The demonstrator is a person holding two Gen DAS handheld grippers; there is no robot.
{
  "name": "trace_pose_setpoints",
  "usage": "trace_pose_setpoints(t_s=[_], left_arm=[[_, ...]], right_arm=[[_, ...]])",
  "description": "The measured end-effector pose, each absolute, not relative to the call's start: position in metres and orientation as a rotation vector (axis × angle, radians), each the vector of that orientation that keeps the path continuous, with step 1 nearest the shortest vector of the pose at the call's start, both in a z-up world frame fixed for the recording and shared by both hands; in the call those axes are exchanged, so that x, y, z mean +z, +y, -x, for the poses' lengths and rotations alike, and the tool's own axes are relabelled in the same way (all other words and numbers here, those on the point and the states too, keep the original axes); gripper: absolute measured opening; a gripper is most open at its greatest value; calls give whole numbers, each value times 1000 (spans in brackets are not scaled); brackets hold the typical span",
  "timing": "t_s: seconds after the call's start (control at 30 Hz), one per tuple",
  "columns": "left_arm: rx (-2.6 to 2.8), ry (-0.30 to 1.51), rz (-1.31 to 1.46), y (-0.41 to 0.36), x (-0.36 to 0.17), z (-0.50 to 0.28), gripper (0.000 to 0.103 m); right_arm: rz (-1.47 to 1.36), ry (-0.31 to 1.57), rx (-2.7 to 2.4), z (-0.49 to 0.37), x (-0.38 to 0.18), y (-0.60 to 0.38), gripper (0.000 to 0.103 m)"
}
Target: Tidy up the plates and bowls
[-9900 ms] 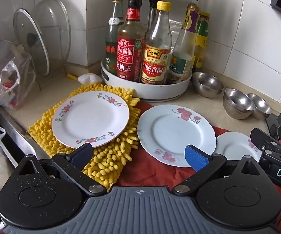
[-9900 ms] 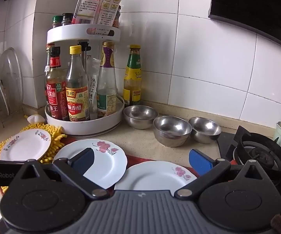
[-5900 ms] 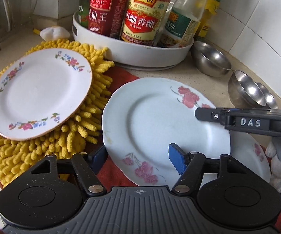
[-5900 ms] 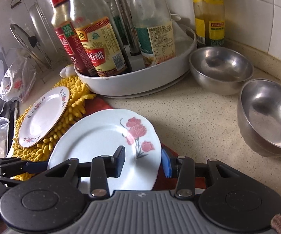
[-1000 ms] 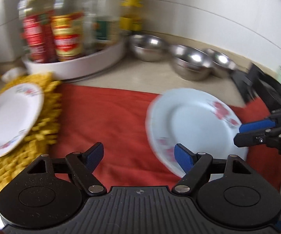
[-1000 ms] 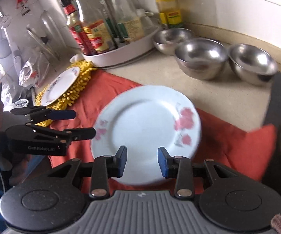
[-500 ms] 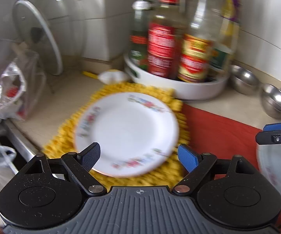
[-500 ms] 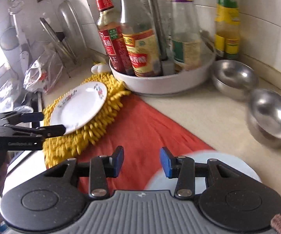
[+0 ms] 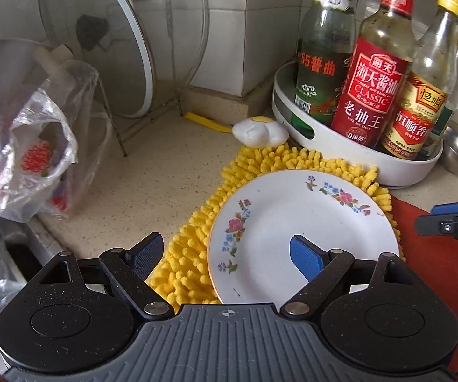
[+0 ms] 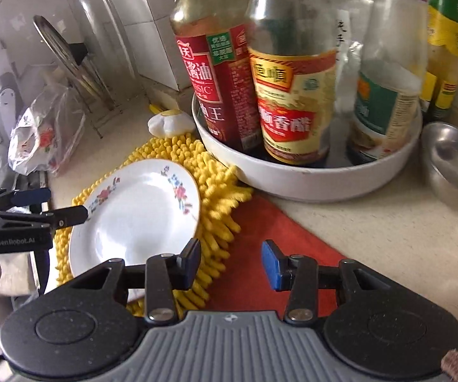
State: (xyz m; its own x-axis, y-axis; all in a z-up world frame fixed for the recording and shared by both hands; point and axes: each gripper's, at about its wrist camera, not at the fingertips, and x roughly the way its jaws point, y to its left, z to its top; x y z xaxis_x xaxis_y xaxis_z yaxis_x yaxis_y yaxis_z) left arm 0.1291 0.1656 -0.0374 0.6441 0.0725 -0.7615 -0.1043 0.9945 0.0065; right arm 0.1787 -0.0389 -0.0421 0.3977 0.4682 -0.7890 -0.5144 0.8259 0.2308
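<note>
Plate sits near "CLASSIC" bottle, perhaps soy sauce.

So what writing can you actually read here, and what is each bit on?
"海天酱油 CLASSIC 老抽王": red soy sauce bottle.
"恒顺香醋": vinegar bottle.
"55 普曲": green bottle.
"GenRobot.AI": left claw.
Smaller label print and the right-hand bottles: too blurred.

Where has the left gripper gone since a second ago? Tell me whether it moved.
Yes. The left gripper swung left, from the red cloth to the floral plate on the yellow mat.
</note>
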Motion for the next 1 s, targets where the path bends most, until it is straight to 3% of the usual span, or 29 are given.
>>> trace_pose_setpoints(t_s=[1.0], left_arm=[[-83, 947, 64, 161, -68, -165, 89]], right_arm=[[81, 1048, 641, -193, -68, 32, 37]])
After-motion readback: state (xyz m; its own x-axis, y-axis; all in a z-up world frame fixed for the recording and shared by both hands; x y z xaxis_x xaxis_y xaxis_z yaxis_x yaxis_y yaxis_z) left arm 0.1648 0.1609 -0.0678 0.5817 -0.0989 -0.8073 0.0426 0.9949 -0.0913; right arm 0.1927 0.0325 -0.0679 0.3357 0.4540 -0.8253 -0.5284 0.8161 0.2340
